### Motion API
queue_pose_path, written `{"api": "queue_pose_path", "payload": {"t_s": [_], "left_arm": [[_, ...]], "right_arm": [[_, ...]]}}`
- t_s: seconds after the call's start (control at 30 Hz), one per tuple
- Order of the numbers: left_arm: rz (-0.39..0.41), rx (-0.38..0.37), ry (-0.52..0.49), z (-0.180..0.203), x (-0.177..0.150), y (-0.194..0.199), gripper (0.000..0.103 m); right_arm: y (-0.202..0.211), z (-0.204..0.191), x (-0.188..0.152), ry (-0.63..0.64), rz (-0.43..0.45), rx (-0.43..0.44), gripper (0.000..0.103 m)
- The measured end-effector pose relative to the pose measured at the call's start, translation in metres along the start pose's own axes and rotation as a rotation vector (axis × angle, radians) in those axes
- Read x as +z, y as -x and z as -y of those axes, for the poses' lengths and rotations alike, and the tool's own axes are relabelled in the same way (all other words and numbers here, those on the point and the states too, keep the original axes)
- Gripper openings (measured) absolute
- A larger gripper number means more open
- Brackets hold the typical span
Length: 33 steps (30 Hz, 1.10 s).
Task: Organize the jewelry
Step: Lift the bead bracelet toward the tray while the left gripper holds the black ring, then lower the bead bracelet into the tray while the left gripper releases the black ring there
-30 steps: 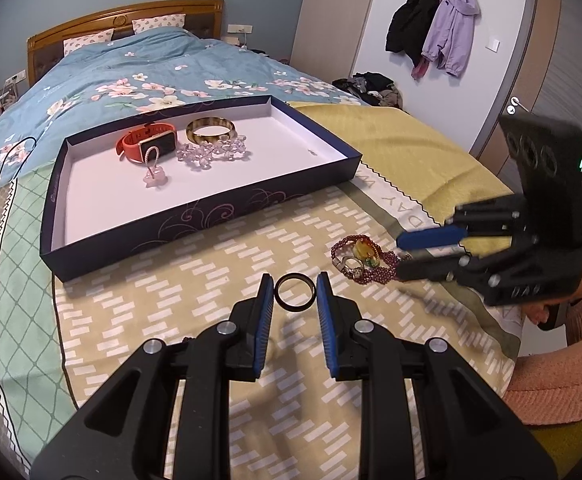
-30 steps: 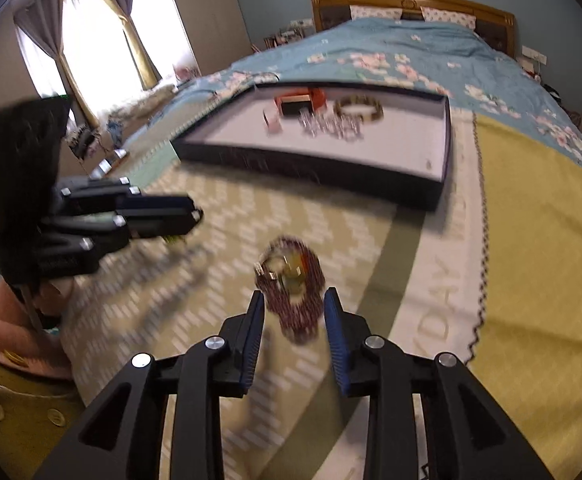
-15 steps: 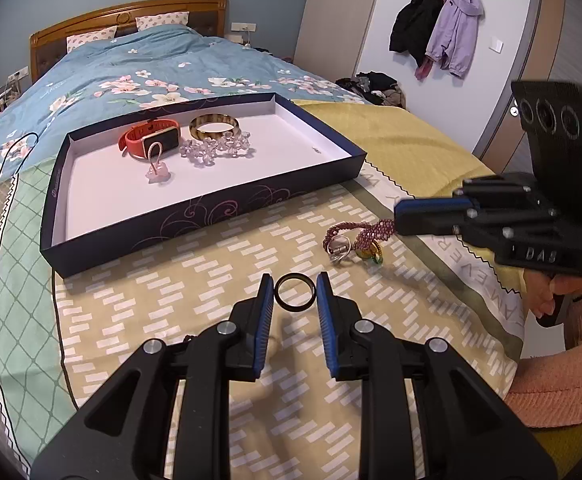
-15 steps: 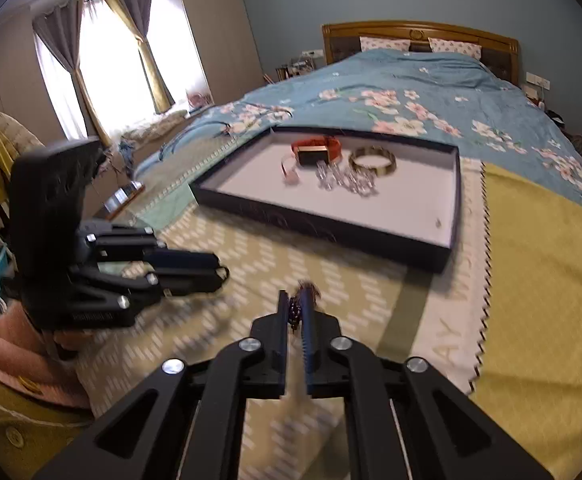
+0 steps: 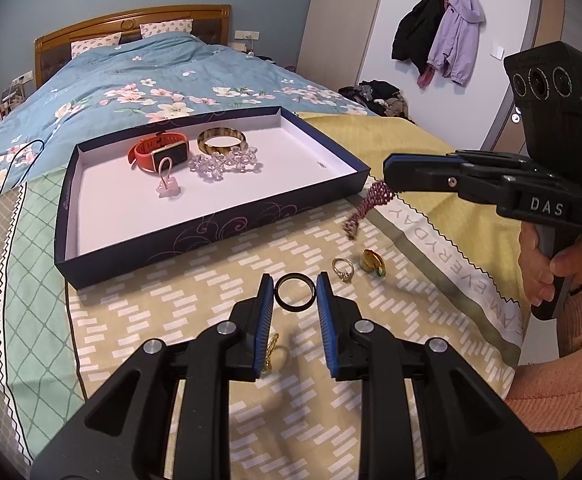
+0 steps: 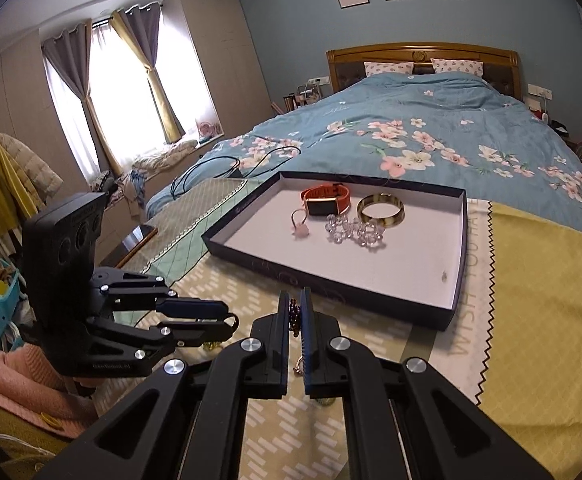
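Note:
My left gripper (image 5: 295, 285) is shut on a black ring (image 5: 295, 298), held just above the patterned bedspread. To its right, my right gripper (image 5: 387, 178) is shut on a dark red bead bracelet (image 5: 367, 208), which dangles clear of the bed near the tray's right corner. In the right wrist view the beads (image 6: 294, 316) show pinched between the pads. The dark blue tray (image 5: 211, 232) holds an orange watch (image 5: 159, 152), an amber bangle (image 5: 221, 140), a crystal bracelet (image 5: 223, 165) and a pink charm (image 5: 167, 188).
A silver ring (image 5: 343, 270) and a gold ring (image 5: 373, 261) lie on the bedspread right of my left fingers. A small gold piece (image 5: 269, 354) lies under my left finger. A hand in a pink sleeve (image 5: 551, 276) grips the right handle.
My right gripper closed on the bead bracelet and lifted it off the bed toward the tray, leaving the two rings behind. My left gripper stayed put with the black ring.

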<state>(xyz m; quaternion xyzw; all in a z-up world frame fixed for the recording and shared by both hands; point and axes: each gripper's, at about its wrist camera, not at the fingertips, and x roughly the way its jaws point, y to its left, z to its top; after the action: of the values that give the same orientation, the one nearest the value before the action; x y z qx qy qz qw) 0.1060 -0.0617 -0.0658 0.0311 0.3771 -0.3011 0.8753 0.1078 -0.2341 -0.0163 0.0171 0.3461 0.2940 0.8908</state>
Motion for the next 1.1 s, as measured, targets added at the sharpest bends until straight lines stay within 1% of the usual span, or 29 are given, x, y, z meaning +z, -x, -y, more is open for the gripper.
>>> {"api": "queue_pose_path", "payload": {"t_s": [0.33, 0.53, 0.73, 0.93, 1.1], "left_arm": [[0.032, 0.033, -0.018, -0.001, 0.013, 0.007, 0.022], [0.045, 0.072, -0.020, -0.009, 0.026, 0.007, 0.022], [0.054, 0.111, -0.022, -0.021, 0.042, 0.003, 0.022], [0.042, 0.149, -0.022, -0.034, 0.056, -0.010, 0.022], [0.018, 0.160, -0.012, -0.045, 0.062, -0.023, 0.022]], "right_arm": [[0.001, 0.004, 0.016, -0.001, 0.039, 0.010, 0.004], [-0.004, 0.009, 0.028, -0.004, 0.064, 0.011, 0.004], [-0.014, 0.015, 0.041, -0.008, 0.071, 0.011, 0.004], [-0.028, 0.021, 0.051, -0.007, 0.064, -0.004, 0.004], [-0.042, 0.027, 0.057, -0.016, 0.045, -0.013, 0.004]]}}
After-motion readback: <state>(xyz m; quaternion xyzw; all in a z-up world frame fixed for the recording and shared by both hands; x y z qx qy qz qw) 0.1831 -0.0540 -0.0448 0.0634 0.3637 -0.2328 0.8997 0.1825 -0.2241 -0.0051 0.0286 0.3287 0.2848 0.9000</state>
